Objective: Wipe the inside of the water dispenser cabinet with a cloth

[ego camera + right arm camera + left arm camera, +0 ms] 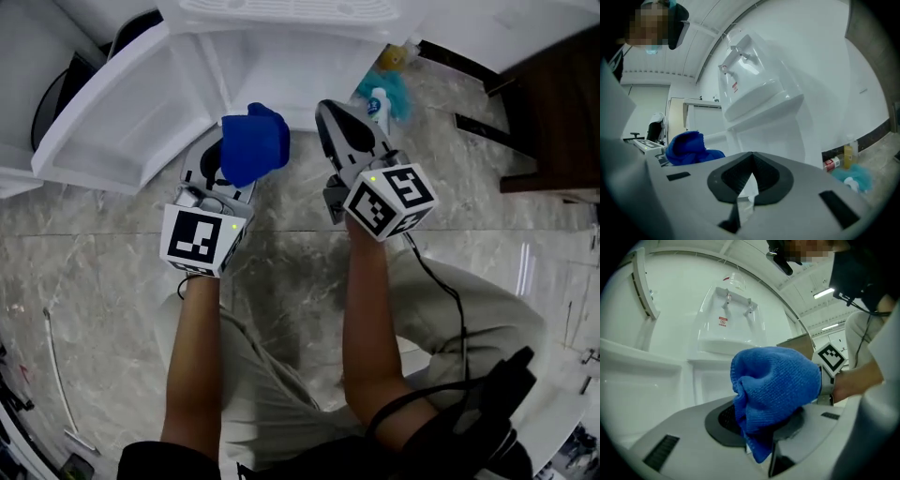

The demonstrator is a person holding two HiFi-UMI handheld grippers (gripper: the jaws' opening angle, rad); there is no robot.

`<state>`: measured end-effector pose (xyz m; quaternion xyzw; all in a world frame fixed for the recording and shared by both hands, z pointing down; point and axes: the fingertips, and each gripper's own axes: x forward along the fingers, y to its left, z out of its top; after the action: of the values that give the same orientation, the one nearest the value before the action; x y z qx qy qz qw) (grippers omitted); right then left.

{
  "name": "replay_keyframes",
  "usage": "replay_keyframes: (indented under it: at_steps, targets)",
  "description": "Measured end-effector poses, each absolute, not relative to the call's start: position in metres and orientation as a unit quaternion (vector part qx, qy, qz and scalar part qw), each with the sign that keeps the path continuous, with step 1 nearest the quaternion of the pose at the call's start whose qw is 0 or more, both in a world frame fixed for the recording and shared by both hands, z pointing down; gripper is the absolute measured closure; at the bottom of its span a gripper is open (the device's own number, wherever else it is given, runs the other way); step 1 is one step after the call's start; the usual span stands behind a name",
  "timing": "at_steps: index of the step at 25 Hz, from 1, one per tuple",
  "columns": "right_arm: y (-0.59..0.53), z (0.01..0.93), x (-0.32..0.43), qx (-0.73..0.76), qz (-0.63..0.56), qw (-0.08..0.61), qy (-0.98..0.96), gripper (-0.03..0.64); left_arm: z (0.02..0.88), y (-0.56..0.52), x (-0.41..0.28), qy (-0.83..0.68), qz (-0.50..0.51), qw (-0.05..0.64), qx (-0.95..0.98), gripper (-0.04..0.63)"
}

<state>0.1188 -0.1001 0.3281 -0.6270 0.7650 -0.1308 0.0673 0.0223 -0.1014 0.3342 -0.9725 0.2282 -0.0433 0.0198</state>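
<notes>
Cloth (255,142): blue, bunched into a loose ball, clamped in the jaws of the left gripper (223,161). In the left gripper view the pads press on the lower folds of the fabric and the bulk stands up above the jaws. The cloth is held in the air in front of the water dispenser cabinet (281,66), on its left-hand side as the head view shows it.

Cabinet: white, with its door (103,122) swung open to the left. The two taps (737,302) and the drip recess below them show in the left gripper view (the cabinet's inner surfaces are only partly in sight from the head).

Right gripper (333,117): clenched and empty, with the jaw tips meeting in a point and nothing between them. It sits just beside the cloth, to the right, and is aimed toward the cabinet.

Both grippers are carried on bare forearms, each with its marker cube (389,202) toward the person.

Surroundings: a marble-patterned floor (281,253). At the right of the cabinet base, a yellow bottle (847,154), a red can (830,164) and a teal fluffy item (855,176) stand close together against the wall. Dark wooden furniture (553,112) stands well apart at the right.
</notes>
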Motion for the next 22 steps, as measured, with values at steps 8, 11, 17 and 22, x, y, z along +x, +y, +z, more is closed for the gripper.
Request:
replay_keyframes:
  at_steps: [8, 11, 17, 22]
  targets:
    - [-0.114, 0.321, 0.051, -0.568, -0.094, 0.019, 0.817, 0.620, 0.327, -0.094, -0.029, 0.258, -0.028, 0.005, -0.966, 0.494]
    - [-0.113, 0.320, 0.031, -0.550, -0.080, 0.005, 0.832, 0.620, 0.324, -0.099, -0.045, 0.276, -0.015, -0.016, -0.961, 0.494]
    - [-0.109, 0.315, 0.007, -0.525, -0.058, -0.007, 0.849, 0.620, 0.322, -0.106, -0.054, 0.289, -0.015, -0.027, -0.957, 0.494]
    - [-0.108, 0.308, 0.004, -0.522, -0.055, 0.005, 0.851, 0.620, 0.328, -0.108, -0.055, 0.292, -0.022, -0.032, -0.956, 0.494]
